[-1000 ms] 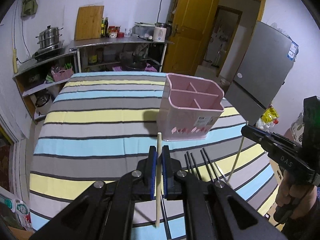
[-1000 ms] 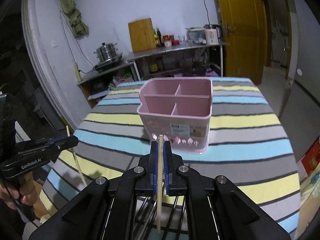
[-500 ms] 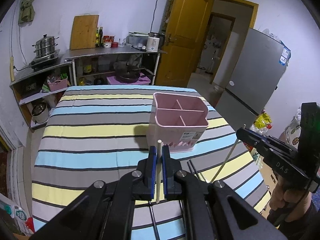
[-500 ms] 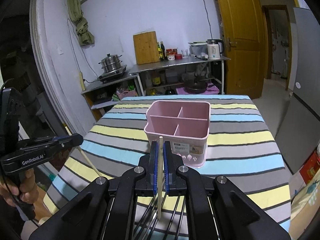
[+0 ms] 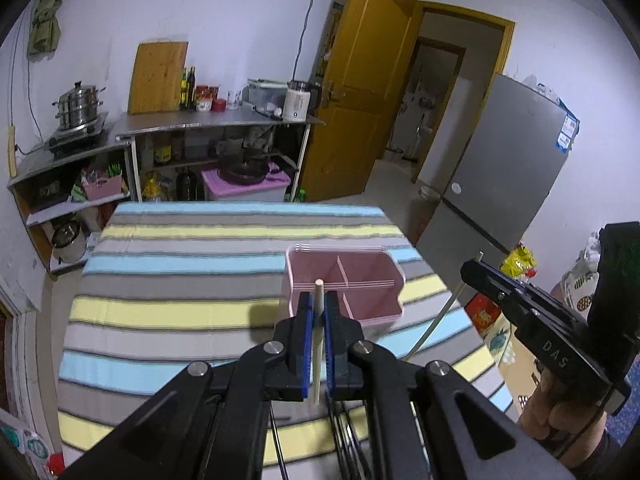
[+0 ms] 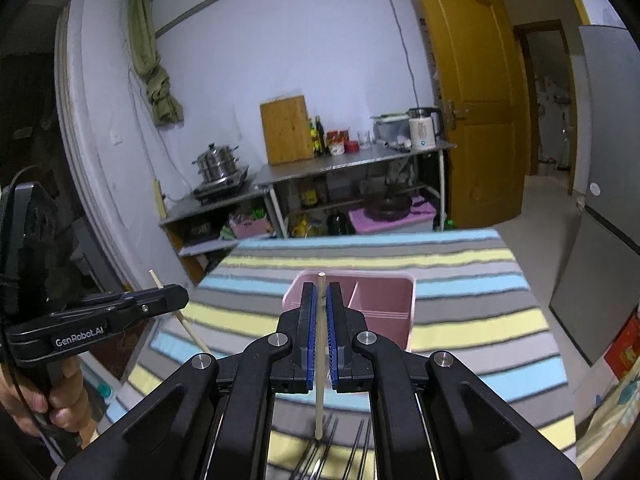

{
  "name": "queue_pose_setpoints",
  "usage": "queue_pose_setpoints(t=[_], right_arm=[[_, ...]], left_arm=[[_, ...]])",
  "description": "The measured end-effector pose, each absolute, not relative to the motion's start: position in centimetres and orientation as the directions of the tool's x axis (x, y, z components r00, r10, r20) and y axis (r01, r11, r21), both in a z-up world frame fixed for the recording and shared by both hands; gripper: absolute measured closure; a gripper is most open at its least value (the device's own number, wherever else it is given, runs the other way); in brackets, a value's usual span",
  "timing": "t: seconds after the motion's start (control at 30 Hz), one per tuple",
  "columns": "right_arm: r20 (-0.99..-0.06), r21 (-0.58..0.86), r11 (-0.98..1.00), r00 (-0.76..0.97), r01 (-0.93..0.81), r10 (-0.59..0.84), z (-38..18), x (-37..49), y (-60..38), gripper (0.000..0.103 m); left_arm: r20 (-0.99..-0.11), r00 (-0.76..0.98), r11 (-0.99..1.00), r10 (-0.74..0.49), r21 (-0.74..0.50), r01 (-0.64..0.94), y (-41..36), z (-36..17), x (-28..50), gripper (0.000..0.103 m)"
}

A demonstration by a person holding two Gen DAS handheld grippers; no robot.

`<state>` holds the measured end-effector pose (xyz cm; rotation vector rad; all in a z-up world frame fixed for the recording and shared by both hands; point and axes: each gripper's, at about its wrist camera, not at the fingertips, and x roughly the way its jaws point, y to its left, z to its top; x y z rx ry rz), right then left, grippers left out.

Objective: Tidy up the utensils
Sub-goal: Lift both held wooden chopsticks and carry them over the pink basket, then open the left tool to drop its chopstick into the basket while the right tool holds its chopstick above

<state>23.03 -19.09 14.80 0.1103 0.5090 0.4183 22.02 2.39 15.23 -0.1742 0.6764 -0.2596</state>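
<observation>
My left gripper is shut on a pale wooden chopstick held upright between its blue pads. Behind it stands the pink divided utensil holder on the striped table. My right gripper is shut on a second pale chopstick, with the pink holder just beyond its tips. Each view shows the other gripper off to one side: the right gripper and the left gripper. Several dark thin utensils lie on the cloth under the grippers.
A grey fridge stands right of the table beside an open yellow door. Metal shelves with a steel pot, a cutting board and bottles line the far wall. Bags sit on the floor at the right.
Both grippers have risen and drawn back from the pink holder, which now looks smaller and lower in both views. Each still grips its chopstick.
</observation>
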Motion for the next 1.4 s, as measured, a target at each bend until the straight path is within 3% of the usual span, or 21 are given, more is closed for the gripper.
queue_pose_setpoints(t=[0.27,0.43,1.07,1.17,1.27,1.4], right_arm=[[-0.351,0.24,0.914,0.849,-0.326,0.395,17.9,26.0,-19.5,0.098],[-0.337,0.24,0.918,0.86,-0.316,0.384,17.8,27.6,-18.9,0.098],[-0.476,0.26,0.912,0.78,-0.318,0.407,10.4,30.6,-17.3,0.098],[-0.485,0.265,0.91,0.771,-0.321,0.413,10.2,30.7,-17.5,0.098],[-0.483,0.262,0.91,0.773,-0.32,0.411,10.6,30.4,-17.6,0.096],[-0.468,0.263,0.911,0.783,-0.319,0.409,11.2,30.0,-18.2,0.091]], left_arm=[[-0.531,0.8,0.955,-0.279,-0.241,0.173,2.3,18.7,25.2,0.097],[-0.526,0.804,0.954,-0.278,-0.252,0.165,2.2,18.6,27.2,0.097],[-0.616,0.736,0.952,-0.279,-0.28,0.126,1.9,11.2,30.6,0.097],[-0.618,0.733,0.948,-0.284,-0.294,0.12,2.0,11.0,30.4,0.093],[-0.605,0.742,0.944,-0.289,-0.31,0.115,2.4,11.3,30.0,0.079],[-0.586,0.759,0.942,-0.285,-0.317,0.109,2.9,12.0,29.2,0.075]])
